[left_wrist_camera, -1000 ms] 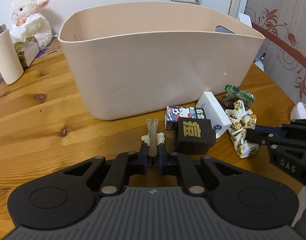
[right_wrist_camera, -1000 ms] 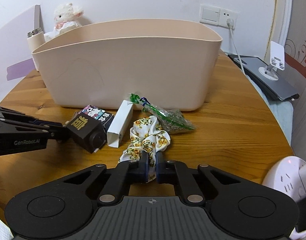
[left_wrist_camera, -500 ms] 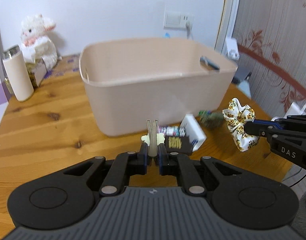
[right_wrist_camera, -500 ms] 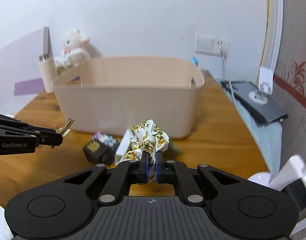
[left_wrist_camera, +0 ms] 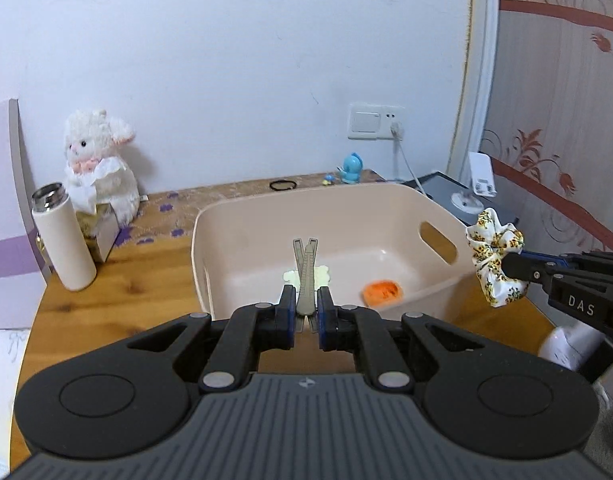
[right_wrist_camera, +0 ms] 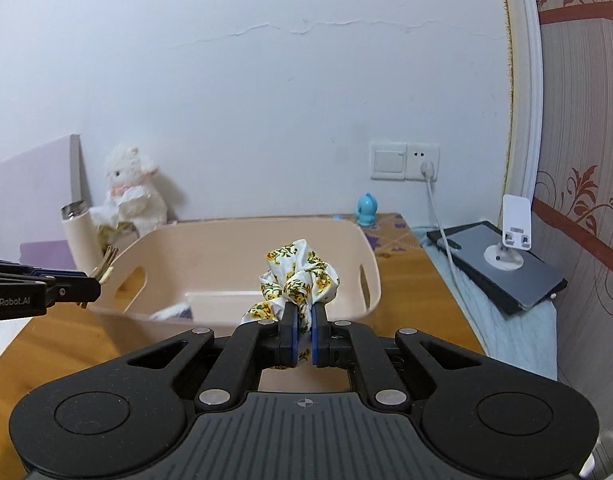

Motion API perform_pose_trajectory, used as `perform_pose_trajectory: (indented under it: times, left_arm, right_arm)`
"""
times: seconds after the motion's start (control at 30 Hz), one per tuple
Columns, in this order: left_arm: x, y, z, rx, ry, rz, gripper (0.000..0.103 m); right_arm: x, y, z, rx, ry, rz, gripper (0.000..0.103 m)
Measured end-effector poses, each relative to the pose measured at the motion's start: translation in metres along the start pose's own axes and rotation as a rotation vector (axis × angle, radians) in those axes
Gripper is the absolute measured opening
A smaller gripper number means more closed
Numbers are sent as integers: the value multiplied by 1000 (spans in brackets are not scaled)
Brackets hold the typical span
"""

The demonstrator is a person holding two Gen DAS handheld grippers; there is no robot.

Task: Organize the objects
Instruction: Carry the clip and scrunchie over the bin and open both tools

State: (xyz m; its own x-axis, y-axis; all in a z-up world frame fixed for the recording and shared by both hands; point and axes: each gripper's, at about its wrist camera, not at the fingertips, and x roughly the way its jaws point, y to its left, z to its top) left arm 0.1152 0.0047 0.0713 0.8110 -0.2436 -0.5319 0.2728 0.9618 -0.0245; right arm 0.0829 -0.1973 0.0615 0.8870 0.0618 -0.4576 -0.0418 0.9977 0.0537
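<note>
Two hand-held grippers hang above a beige plastic bin [left_wrist_camera: 410,216] on a wooden bench [left_wrist_camera: 118,284], each carrying one item. The left gripper [left_wrist_camera: 306,312] is clenched on a grey-green hair clip [left_wrist_camera: 304,272], whose forked tip points toward 12 o'clock over the bin's open interior; a pale yellow ornament [left_wrist_camera: 292,276] shows behind the clip's shaft. In the right wrist view the same clip [right_wrist_camera: 105,266] appears at 9 o'clock, just beside the bin's left-hand wall [right_wrist_camera: 126,260] and above its rim.

The right gripper [right_wrist_camera: 302,330] is clamped on a white scrunchie with a yellow flower print [right_wrist_camera: 300,280], held up in front of the bin's near wall. From the left wrist camera the scrunchie [left_wrist_camera: 494,256] sits at 3 o'clock, outside the bin's right end near its handle slot [left_wrist_camera: 438,242].

Inside the bin, an orange item [left_wrist_camera: 382,292] lies on the floor toward the near right corner. A white insulated bottle [left_wrist_camera: 64,236] stands on the bench at 9 o'clock, with a white plush lamb [left_wrist_camera: 98,164] behind it against the wall. A small blue figurine [left_wrist_camera: 351,167] and a black hair tie [left_wrist_camera: 283,185] rest at the far edge of the bench, below a wall socket [left_wrist_camera: 376,121].
</note>
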Motion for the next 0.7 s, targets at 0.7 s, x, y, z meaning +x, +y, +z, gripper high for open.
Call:
perform_pose_trajectory:
  times: [0.7]
  left_arm:
    - [129, -13, 3, 17, 214, 58, 12]
  right_arm:
    - [80, 0, 1, -67, 136, -33, 8]
